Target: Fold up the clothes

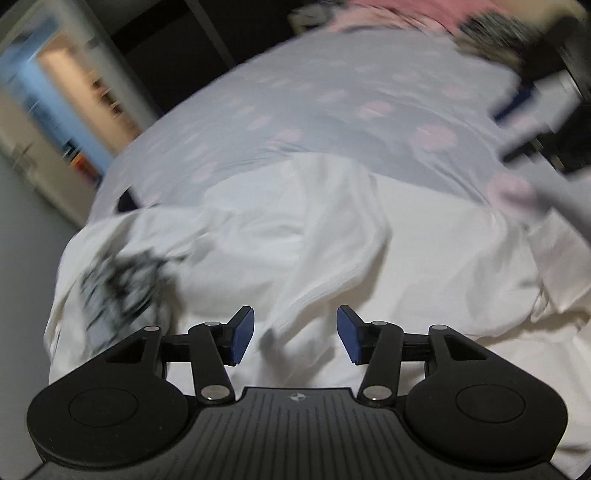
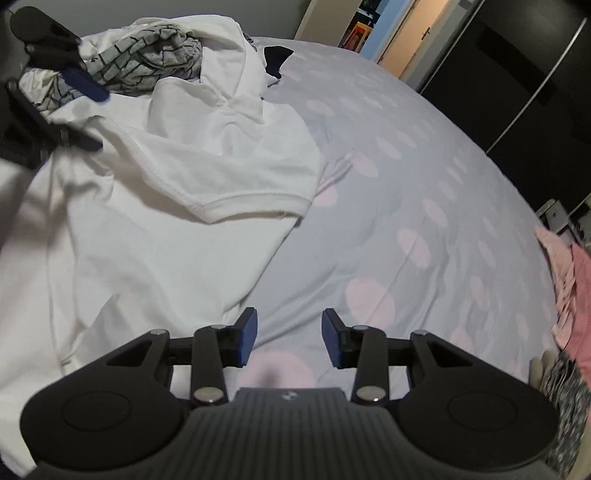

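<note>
Two grippers over a bed [image 2: 424, 177], grey cover with pink dots. White shirt [image 2: 147, 206] lies spread on the bed, partly rumpled; in the right wrist view it fills the left half, long axis running from the near left edge up toward the far pile, collar [image 2: 221, 96] end at the far side, one short sleeve [image 2: 255, 188] sticking out right onto the cover, cuff toward the right. Grey patterned garment [image 2: 147, 59] bunched on the far end of the shirt, touching it. Pink clothes [image 2: 569, 288] at the bed's right edge, well apart from the shirt. Doorway [image 2: 410, 33] beyond the bed.

Left gripper [image 1: 295, 334] hangs over the shirt's white cloth, jaws spread, nothing between the pads; view blurred. Right gripper [image 2: 290, 338] is over bare cover just beside the shirt's edge, jaws apart, holding nothing.
</note>
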{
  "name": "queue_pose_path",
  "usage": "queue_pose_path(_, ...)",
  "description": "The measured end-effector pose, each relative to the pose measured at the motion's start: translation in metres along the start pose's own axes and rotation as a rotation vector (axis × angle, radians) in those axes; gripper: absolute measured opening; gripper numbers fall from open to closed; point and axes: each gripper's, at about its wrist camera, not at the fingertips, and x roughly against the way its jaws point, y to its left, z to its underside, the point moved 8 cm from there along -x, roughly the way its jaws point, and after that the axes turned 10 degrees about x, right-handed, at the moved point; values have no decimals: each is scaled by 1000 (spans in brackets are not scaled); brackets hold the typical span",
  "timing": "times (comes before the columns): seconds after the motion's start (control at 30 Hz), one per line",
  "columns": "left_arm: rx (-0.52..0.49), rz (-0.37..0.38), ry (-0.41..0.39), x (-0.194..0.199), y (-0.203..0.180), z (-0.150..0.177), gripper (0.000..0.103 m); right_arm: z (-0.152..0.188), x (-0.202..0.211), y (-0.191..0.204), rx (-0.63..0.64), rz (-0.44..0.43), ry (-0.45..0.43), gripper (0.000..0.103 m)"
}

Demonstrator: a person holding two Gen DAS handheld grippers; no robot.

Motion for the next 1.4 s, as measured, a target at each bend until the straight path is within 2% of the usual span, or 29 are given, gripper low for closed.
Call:
queue_pose_path(0.07, -100, -8, 13, -16, -16, 0, 47, -4, -5, -2, -11, -11, 4, 42)
queue_pose_path(0.13, -156, -44, 5, -30, -23, -2, 45, -7, -10, -4, -21, -26, 10, 42)
queue_pose_path(0.2, -187, -70, 2, -43, -27, -5, 30, -6, -14, -5, -17, -28, 18, 43)
queue_pose_path(0.3, -161, -88, 30, -51, -23, -6, 13, -5, -20, -7, -9, -27, 31, 43)
queue_pose_path(0.4, -79, -91, 11, -46, -9, -11, 3, -3, -24, -12, -21, -25, 33, 43)
queue_pose_path(0.5, 64, -100, -10, -24, 19, -16, 2, -4, -26, -18, -28, -15, 22, 43)
queue_pose_path(0.63, 274, -126, 4, 14, 75, -1, 2, -13, -28, -20, -39, -14, -9, 43)
queue_pose_path(0.8, 502, -177, 108, 43, 142, 61, 2, -39, -32, -9, -9, -17, -80, 43)
queue_pose_path(0.93, 617, -244, 190, 51, 177, 115, 2, -68, -31, 6, 40, -8, -186, 41)
queue_pose_path(1.07, 664, -243, 221, 45, 186, 143, 2, -91, -34, 22, 156, -4, -258, 35)
queue_pose_path(1.23, 614, -249, 230, 30, 173, 147, 2, -122, -63, 32, 393, 66, -309, 33)
queue_pose_path(1.4, 623, -216, 207, 17, 173, 152, 3, -154, -101, 45, 656, 119, -383, 33)
